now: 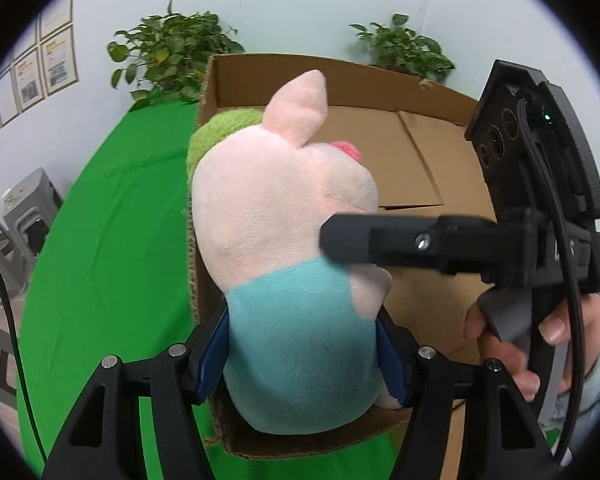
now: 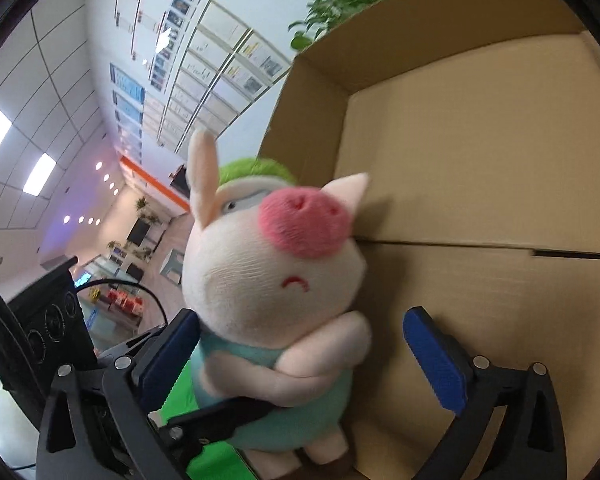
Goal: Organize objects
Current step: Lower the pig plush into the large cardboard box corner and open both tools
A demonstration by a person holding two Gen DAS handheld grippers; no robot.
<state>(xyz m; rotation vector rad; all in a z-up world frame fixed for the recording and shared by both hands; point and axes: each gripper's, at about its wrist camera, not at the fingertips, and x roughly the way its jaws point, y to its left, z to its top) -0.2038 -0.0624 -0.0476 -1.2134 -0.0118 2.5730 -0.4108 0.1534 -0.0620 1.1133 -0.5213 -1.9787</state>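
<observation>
While clamped, pig (image 1: 284, 240) over box rim (image 1: 196, 200).

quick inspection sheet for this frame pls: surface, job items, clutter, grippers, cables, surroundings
Surface: green cloth over the table, bare where visible.
Job's things: plush pig in a teal shirt, upright at the near wall of the open cardboard box; a green plush behind its head.
Clutter: nothing seen.
Grippers: left gripper shut on the pig's body, blue pads at both sides. Right gripper open; far pad clear of the pig, near pad close beside it, contact unclear.
Cables: black cable on the right gripper's housing; another at the left edge.
Surroundings: two potted plants, framed wall notices, grey stools.
</observation>
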